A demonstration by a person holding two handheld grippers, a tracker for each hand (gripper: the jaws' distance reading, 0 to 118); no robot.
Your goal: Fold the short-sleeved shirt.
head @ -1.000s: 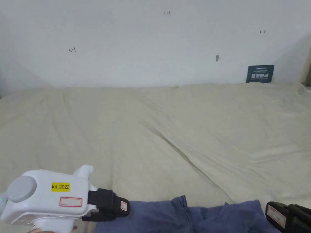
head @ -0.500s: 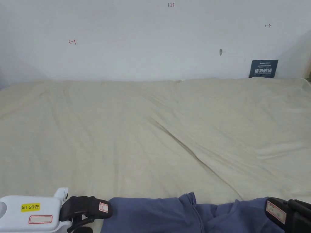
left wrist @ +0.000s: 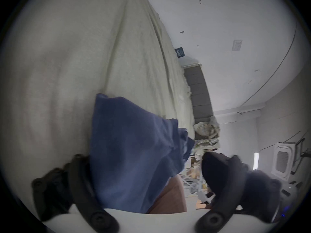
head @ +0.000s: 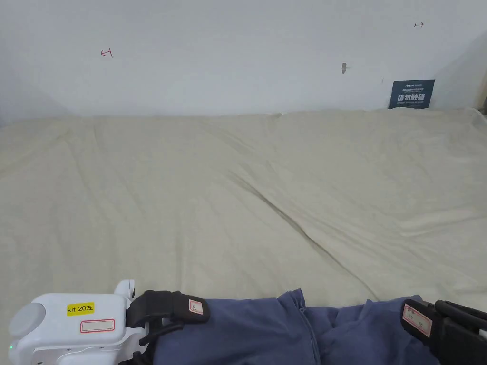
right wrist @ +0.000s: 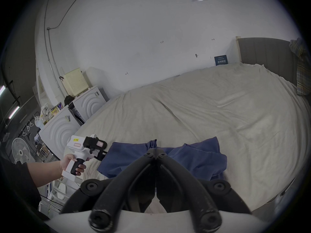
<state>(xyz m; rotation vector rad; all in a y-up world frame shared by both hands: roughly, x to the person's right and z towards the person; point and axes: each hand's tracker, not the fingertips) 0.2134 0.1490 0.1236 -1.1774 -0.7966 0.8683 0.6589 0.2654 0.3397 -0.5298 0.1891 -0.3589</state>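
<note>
Our right claw (right wrist: 156, 150) has its jaws drawn together on a bunched ridge of the navy short-sleeved shirt (right wrist: 193, 159), so we read it as gripping cloth there. Our left claw (head: 183, 311) sits at the shirt's opposite end; in the left gripper view its jaws stand apart, one jaw tucked behind the fabric and the other clear of it, so it is open and not clamping. From the claws outward, the shirt (head: 266, 330) lies rumpled along the near edge of the bed (head: 238, 190), its long axis running side to side between our two claws, with loose folds heaped toward the right end. Everything beyond it is open cream sheet (right wrist: 210, 110), creased but bare, reaching to the far edge under the white wall (head: 238, 57). We judge the coming move turns on this: the garment lies away from us only a little, so spreading it means carrying it forward onto that free sheet. Behind us the bed's near edge drops away, leaving no room that way.
</note>
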